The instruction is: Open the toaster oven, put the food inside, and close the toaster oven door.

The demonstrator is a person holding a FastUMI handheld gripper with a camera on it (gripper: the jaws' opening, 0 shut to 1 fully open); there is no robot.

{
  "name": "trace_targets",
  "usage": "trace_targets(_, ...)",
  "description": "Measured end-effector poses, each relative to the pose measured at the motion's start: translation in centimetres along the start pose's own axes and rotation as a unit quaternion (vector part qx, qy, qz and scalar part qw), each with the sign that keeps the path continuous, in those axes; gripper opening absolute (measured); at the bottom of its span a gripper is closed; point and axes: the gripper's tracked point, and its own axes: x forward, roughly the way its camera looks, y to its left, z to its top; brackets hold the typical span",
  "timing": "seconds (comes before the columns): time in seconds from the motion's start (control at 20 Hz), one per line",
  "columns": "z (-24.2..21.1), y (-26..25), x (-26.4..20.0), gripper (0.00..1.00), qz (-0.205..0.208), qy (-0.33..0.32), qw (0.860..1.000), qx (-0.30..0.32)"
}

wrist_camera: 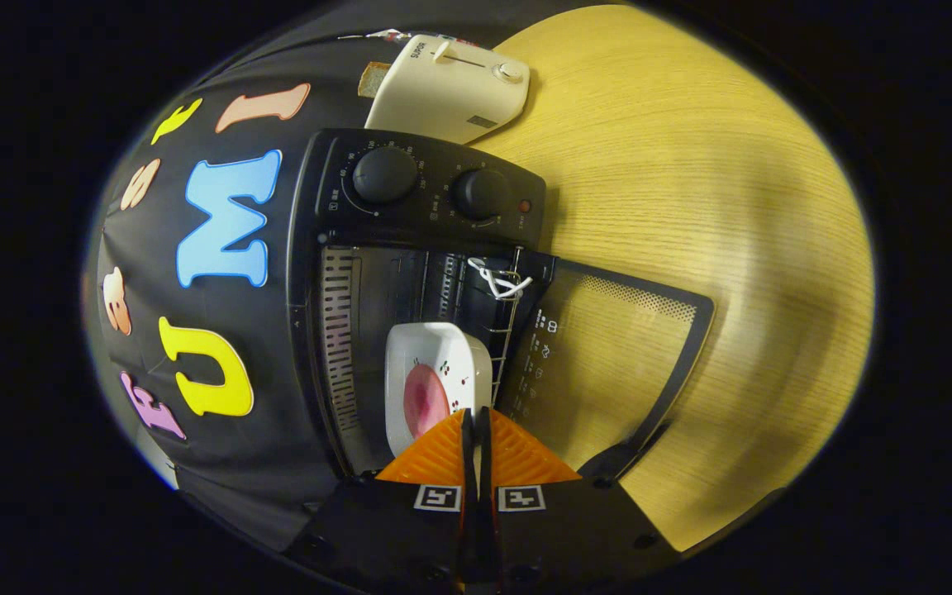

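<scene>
The black toaster oven (410,178) stands with its glass door (608,347) folded all the way down over the wooden table. A white square dish (435,355) with a pink piece of food (425,401) rests on the wire rack (509,330) in the oven's mouth. My gripper (476,417) is at the dish's near rim. Its fingers are pressed almost together, with the thin rim pinched between them.
A cream pop-up toaster (451,87) with a bread slice (373,78) stands beyond the oven. A white cord (499,281) is tied to the rack's front. The wooden table (691,165) spreads out beside the open door, and the black cloth wall runs behind the oven.
</scene>
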Motion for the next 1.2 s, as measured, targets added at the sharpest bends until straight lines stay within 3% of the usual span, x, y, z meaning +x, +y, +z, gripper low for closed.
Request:
trace_targets(0.65,1.4,2.2,4.2,0.03,-0.001,-0.061,0.998,0.022)
trace_targets(0.75,0.8,3.2,3.6,0.07,0.021,-0.057,0.998,0.01)
trace_targets(0.85,0.9,3.8,3.1,0.16,0.035,-0.053,0.998,-0.017)
trace_targets(1.0,-0.3,3.8,1.3,0.8,0.033,-0.03,0.996,-0.075)
trace_targets(1.05,-0.5,3.9,0.5,0.89,0.035,-0.027,0.994,-0.102)
trace_targets(1.2,-1.5,3.4,-2.0,0.93,0.03,-0.02,0.976,-0.215)
